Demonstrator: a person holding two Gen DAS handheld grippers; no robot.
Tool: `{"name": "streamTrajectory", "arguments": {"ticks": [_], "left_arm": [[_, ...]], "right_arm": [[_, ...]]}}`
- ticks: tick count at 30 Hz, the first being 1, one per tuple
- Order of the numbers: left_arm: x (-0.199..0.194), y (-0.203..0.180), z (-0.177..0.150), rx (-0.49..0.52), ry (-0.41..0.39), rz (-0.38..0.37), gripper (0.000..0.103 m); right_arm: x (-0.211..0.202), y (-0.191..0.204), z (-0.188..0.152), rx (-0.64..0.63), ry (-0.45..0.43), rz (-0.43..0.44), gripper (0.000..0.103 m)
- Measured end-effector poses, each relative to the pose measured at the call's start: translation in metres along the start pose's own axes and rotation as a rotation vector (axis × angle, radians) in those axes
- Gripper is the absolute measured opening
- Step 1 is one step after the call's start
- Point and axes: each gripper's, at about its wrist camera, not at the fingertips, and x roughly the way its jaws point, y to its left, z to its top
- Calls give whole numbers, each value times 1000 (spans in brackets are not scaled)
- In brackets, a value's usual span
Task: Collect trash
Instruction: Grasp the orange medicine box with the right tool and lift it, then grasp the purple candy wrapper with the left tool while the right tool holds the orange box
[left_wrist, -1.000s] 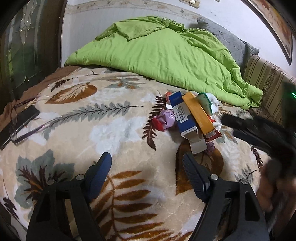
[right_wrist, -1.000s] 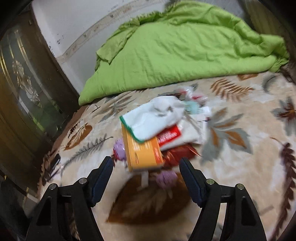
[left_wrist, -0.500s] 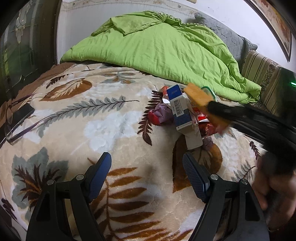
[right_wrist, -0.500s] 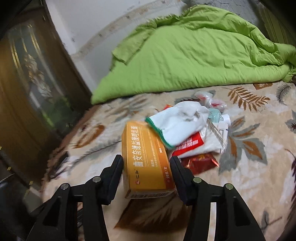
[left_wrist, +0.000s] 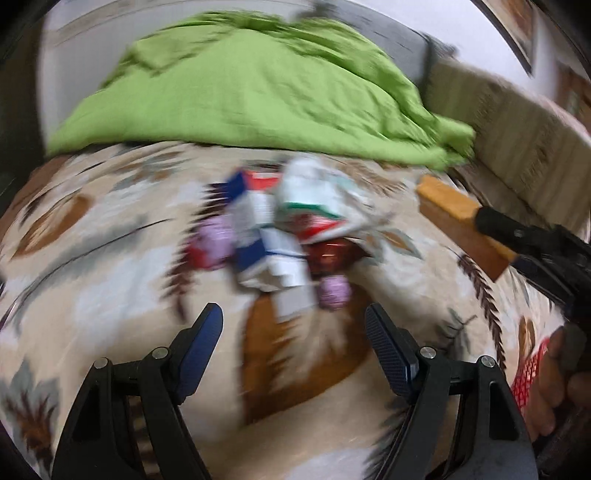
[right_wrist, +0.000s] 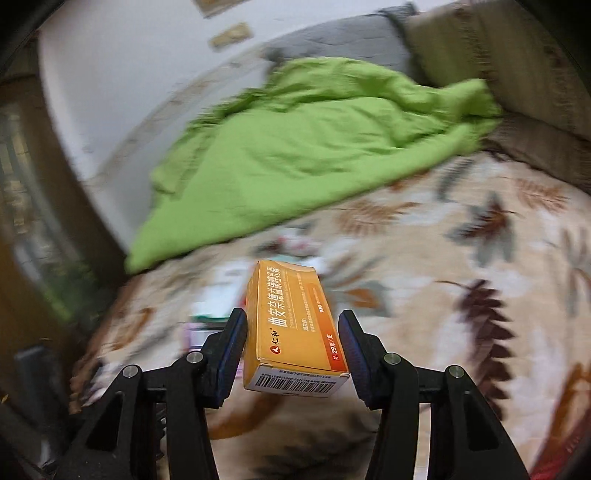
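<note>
A: Moved since half a second back, left wrist view: the orange box (left_wrist: 460, 230) is off the trash pile (left_wrist: 280, 236) and now hangs out to the right, clear of the bed, clamped in the right gripper (left_wrist: 496, 236). Pile stays where it was.

B: Left gripper (left_wrist: 293, 332)?

A: Jaws apart, nothing between them, hovering just short of the pile. Frame is motion-blurred, so it's mid-move. Nearest pieces are the blue-and-white carton (left_wrist: 266, 240) and a purple wrapper (left_wrist: 334, 291).

B: Right wrist view?

A: Right gripper (right_wrist: 291, 341) is closed on the orange box (right_wrist: 295, 325), fingers on its two long sides, barcode end toward the camera. Box is lifted; the blanket (right_wrist: 461, 295) is well below it. Earlier it sat level with the pile, a white cloth right behind it; that cloth isn't behind it any more.

B: Meaning for the task?

A: One item picked, I'd say. No bin or bag in either view, so drop point unknown. Rest of the pile not collected yet.

B: Room?

A: No table; everything's on a bed with a beige leaf-print blanket (left_wrist: 110, 266). Green duvet (left_wrist: 240, 96) bunched at the far side against a white wall (right_wrist: 122, 77). Striped cushion (left_wrist: 517, 122) on the right, dark wood door (right_wrist: 33, 229) on the left.
</note>
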Motion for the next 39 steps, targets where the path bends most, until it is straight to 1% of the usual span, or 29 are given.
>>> {"name": "streamTrajectory", "arguments": {"ticks": [1, 2, 3, 4, 5, 6, 8, 11, 13, 15, 17, 19, 21, 24, 26, 27, 30, 34, 37, 39], "left_arm": [[9, -11, 4, 35, 15, -22, 79], [17, -18, 5, 60, 25, -23, 78], [29, -27, 7, 93, 42, -8, 74], [40, -31, 8, 111, 61, -4, 69], [47, -34, 8, 118, 74, -1, 56], [59, -35, 8, 125, 97, 13, 49], [73, -31, 9, 110, 117, 41, 48], [80, -25, 10, 93, 116, 43, 47], [84, -26, 11, 105, 108, 26, 42], [86, -29, 11, 129, 99, 30, 36], [85, -34, 7, 155, 99, 10, 25], [88, -40, 6, 199, 92, 32, 25], [92, -40, 6, 202, 98, 37, 26], [93, -36, 7, 176, 100, 16, 25], [90, -32, 8, 159, 98, -5, 24], [85, -31, 6, 154, 94, -13, 24], [73, -30, 3, 154, 70, -38, 24], [48, -27, 1, 134, 25, -86, 24], [32, -25, 1, 117, -14, -81, 24], [21, -20, 1, 88, -45, -55, 24]], "right_arm": [[6, -7, 1, 22, 26, -36, 56], [7, -14, 1, 34, 44, -55, 56], [13, -20, 1, 50, 76, -87, 56], [17, -25, 1, 65, 103, -103, 56], [19, -30, -1, 70, 120, -117, 56], [22, -34, -1, 70, 136, -135, 56], [27, -39, -2, 70, 171, -156, 56], [32, -45, -7, 61, 204, -181, 56], [38, -47, -9, 67, 231, -180, 56], [45, -46, -13, 68, 265, -184, 56], [51, -46, -17, 66, 296, -184, 56], [55, -43, -19, 56, 317, -186, 56], [58, -41, -21, 49, 332, -190, 56], [63, -39, -24, 44, 350, -192, 56], [63, -37, -24, 27, 345, -199, 56], [62, -37, -24, 20, 342, -202, 52], [59, -34, -23, 7, 327, -200, 52], [48, -27, -19, -26, 268, -194, 51], [37, -22, -15, -19, 210, -142, 51], [30, -16, -14, -19, 177, -113, 51]]}}
